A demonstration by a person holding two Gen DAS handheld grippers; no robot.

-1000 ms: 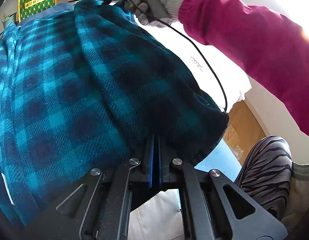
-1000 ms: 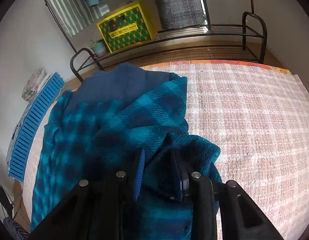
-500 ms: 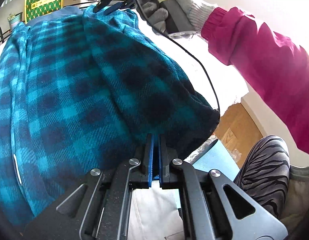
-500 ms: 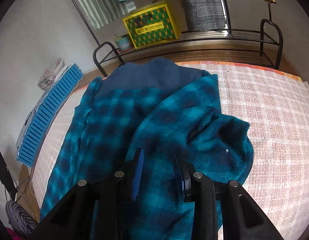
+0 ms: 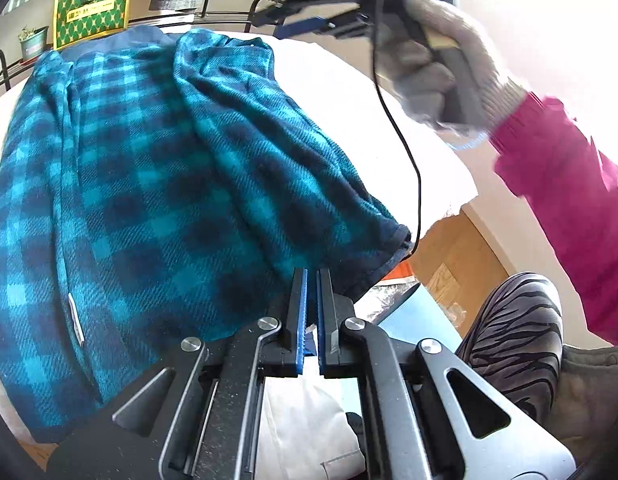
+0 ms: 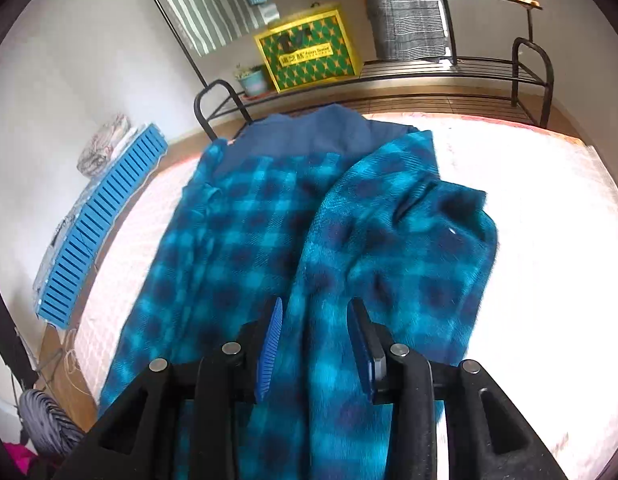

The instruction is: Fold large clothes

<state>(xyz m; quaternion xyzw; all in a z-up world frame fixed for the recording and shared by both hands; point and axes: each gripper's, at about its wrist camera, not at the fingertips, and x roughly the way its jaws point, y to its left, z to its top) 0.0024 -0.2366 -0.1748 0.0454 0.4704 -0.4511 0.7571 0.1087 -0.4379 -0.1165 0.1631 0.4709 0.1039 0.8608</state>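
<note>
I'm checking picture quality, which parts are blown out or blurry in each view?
Left wrist view: the gloved hand is motion-blurred and the bed cover beside the plaid garment glares white. Right wrist view: the cover's right side is washed out, the garment soft.

- Left hand-held gripper (image 5: 311, 280): jaws pinched together, tilted downward.
- Right hand-held gripper (image 6: 317, 318): jaws apart, just been opening, nothing pressed between the pads.
- Right hand (image 5: 441, 64): gloved, wrapped round the handle; blurred, apparently raised; magenta sleeve (image 5: 569, 200) behind.

Yellow box (image 6: 309, 52) label: illegible
</note>
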